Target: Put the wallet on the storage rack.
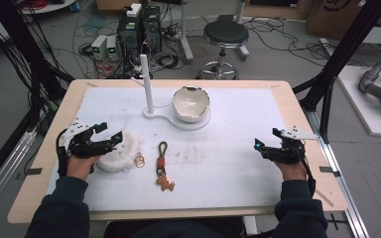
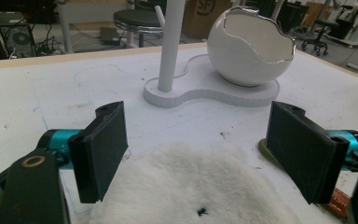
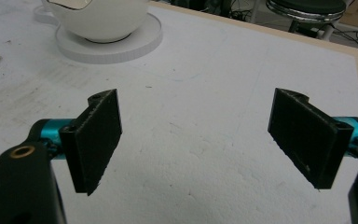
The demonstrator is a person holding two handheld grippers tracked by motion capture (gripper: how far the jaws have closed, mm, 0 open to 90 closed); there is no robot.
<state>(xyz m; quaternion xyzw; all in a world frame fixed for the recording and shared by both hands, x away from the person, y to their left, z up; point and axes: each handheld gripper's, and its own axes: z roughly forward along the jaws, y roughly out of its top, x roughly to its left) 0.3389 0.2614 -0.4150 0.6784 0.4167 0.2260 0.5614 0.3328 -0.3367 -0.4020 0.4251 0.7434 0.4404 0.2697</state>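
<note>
White fluffy pad point(image 2: 191, 186) lies between the spread jaws of my left gripper point(image 2: 205, 154), unclamped, beside 2 thin rings point(image 1: 139, 159) and the keychain point(image 1: 162, 168). My right gripper point(image 3: 200, 140) hovers released over bare table point(image 3: 205, 84). Risk: closing too high, I pinch only fur and it slips; a sideways drag could scatter the rings.

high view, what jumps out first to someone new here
The cracked-egg white bowl on its white stand with an upright post sits at the far middle of the table. Nearer, the open left claw hovers at a fluffy white pad, with a keychain beside it. The right claw waits open over bare table.
</note>
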